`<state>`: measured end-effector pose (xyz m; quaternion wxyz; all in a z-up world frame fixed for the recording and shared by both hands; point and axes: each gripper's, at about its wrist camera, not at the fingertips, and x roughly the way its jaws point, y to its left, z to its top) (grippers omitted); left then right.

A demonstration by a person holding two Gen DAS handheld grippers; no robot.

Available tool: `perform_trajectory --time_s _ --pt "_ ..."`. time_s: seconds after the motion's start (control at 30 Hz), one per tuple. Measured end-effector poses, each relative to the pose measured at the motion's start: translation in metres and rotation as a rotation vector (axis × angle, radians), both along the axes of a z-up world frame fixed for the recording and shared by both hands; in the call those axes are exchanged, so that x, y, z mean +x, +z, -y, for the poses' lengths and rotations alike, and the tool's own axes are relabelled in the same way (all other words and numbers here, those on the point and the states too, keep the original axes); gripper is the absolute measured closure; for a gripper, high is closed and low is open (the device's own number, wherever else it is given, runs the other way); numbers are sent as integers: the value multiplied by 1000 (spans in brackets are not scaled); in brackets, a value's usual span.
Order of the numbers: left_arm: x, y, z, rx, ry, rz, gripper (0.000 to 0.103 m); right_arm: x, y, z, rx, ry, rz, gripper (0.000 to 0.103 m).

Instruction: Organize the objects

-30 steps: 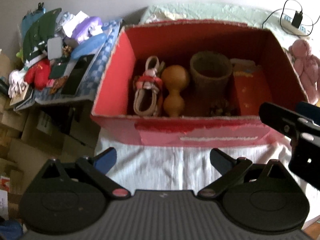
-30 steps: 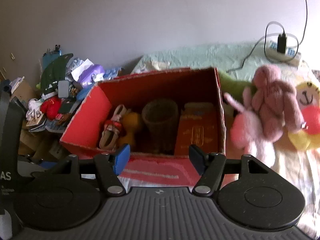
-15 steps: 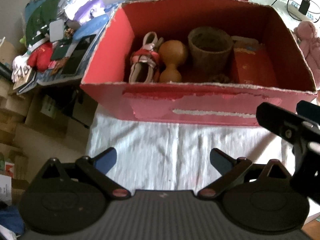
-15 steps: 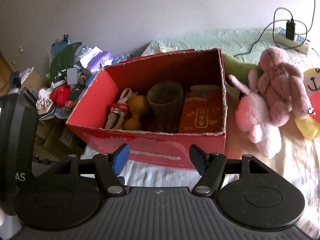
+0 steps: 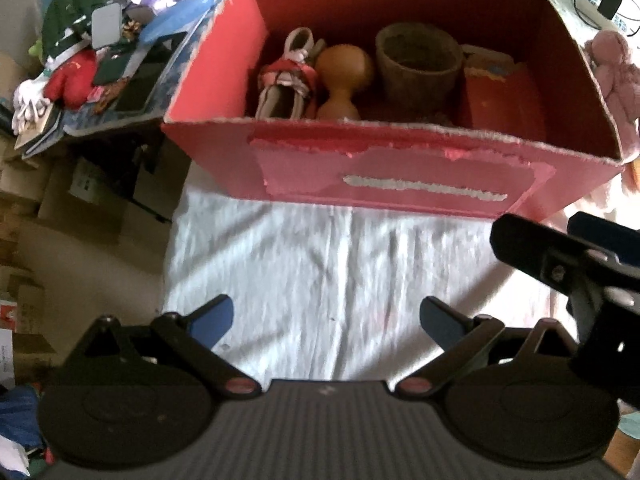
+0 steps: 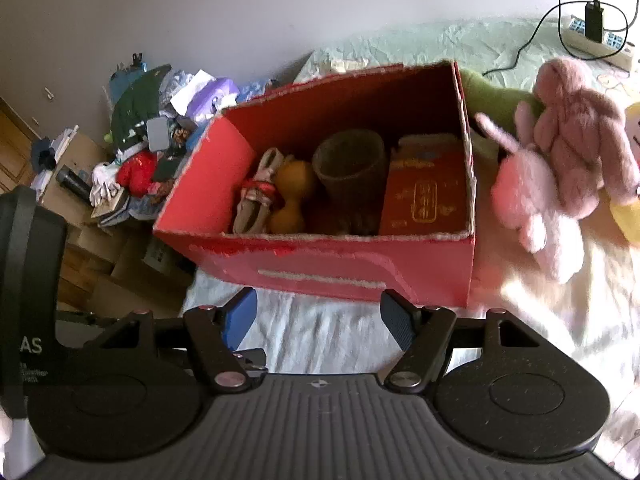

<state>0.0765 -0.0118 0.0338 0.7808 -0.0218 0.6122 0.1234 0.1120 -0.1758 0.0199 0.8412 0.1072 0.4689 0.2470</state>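
Both sets of tongs hang over the white sheet [image 5: 340,272] in front of the red box [image 6: 360,276]: left gripper [image 5: 326,320] spread wide, nothing between its fingers; right gripper [image 6: 318,314] just as wide and empty. Inside the box, left wall to right: a sandal [image 6: 256,200], an orange gourd [image 6: 290,196], a brown pot [image 6: 350,170], a red packet [image 6: 426,196]. Pink plush toys [image 6: 560,160] lie beside the box's right wall, possibly touching it.
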Motion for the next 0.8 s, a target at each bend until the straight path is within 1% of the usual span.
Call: perform_trajectory --time_s 0.17,0.47,0.67,0.8 --pt "8 21 -6 -4 -25 45 3 6 18 -1 -33 -33 44 32" --pt "31 42 -13 6 -103 79 3 21 35 -13 -80 -94 80 31" --pt "46 48 -27 -4 -140 114 3 31 37 -30 -97 -132 95 29" --pt "55 45 -37 18 -168 122 3 36 36 -41 -104 -164 107 29"
